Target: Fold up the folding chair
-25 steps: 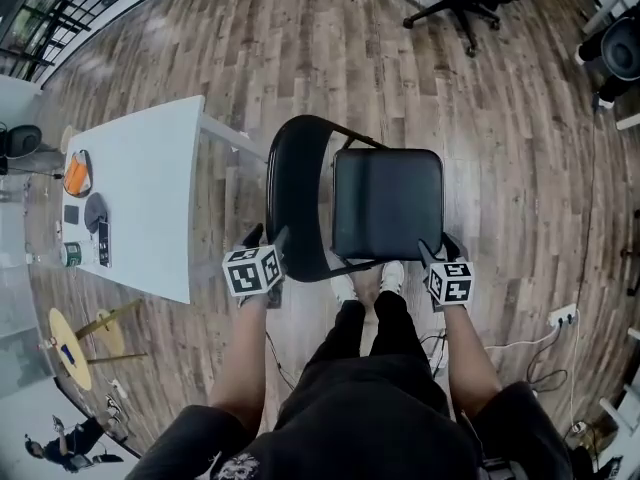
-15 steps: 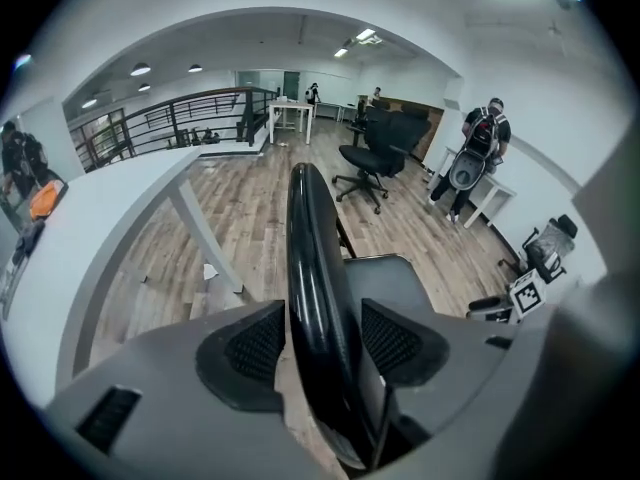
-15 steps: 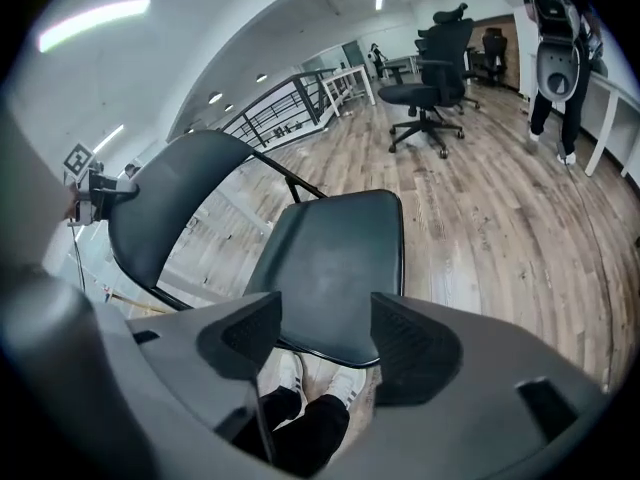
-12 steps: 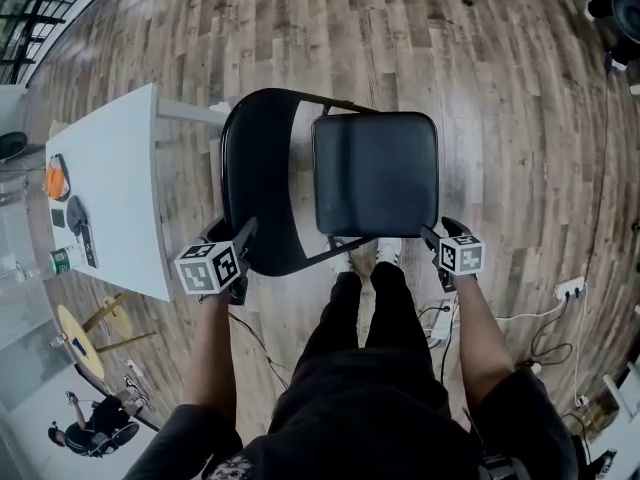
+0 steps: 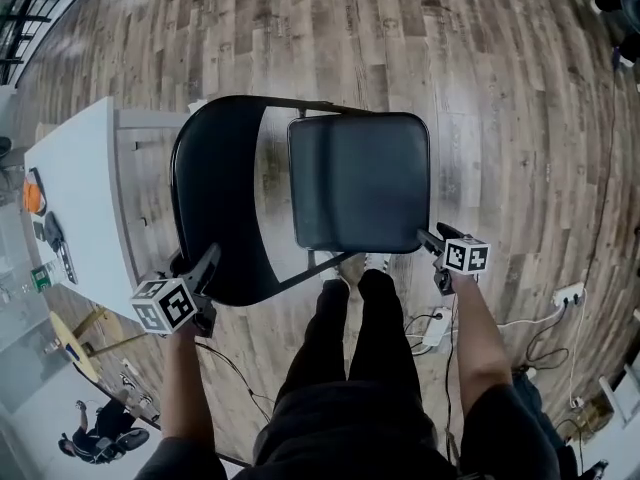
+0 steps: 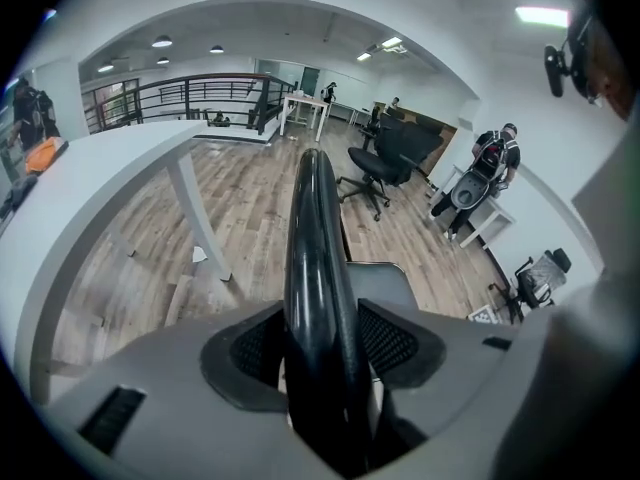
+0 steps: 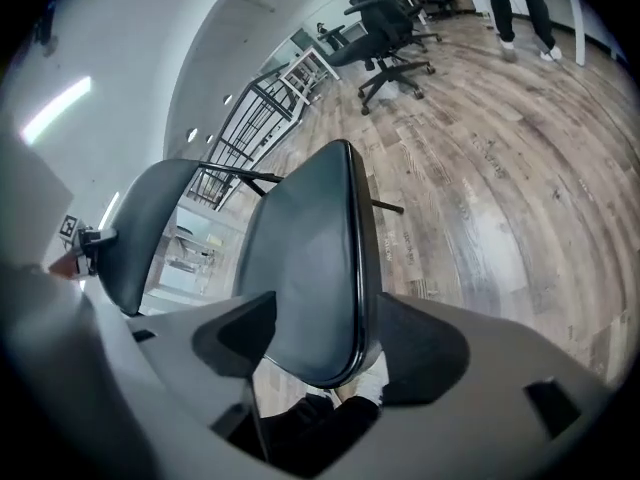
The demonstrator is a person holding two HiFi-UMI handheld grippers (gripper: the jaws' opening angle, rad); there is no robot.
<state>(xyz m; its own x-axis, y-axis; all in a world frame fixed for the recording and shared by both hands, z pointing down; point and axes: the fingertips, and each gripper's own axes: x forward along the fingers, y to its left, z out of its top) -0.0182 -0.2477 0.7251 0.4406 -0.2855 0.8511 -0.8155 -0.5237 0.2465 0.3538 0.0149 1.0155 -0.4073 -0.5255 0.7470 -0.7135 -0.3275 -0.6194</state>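
Observation:
The black folding chair stands open in front of me, its curved backrest (image 5: 215,198) to the left and its padded seat (image 5: 360,178) to the right. My left gripper (image 5: 197,260) is on the backrest's near rim. In the left gripper view the backrest (image 6: 315,248) fills the gap of that gripper (image 6: 320,338); its jaws are closing and both pads touch it. My right gripper (image 5: 432,236) is at the seat's near right corner. There the seat (image 7: 310,258) lies between the jaws of that gripper (image 7: 325,323), which are opening and do not press on it.
A white table (image 5: 70,198) with small items stands close to the chair's left side. My legs (image 5: 350,338) and feet are just below the seat. A power strip with cables (image 5: 567,293) lies on the wood floor at right. Office chairs (image 6: 385,163) stand farther off.
Both grippers have sunk; the left one went left and down along the backrest's rim, the right one dropped to the seat's near corner. The chair now shows larger and nearer the table.

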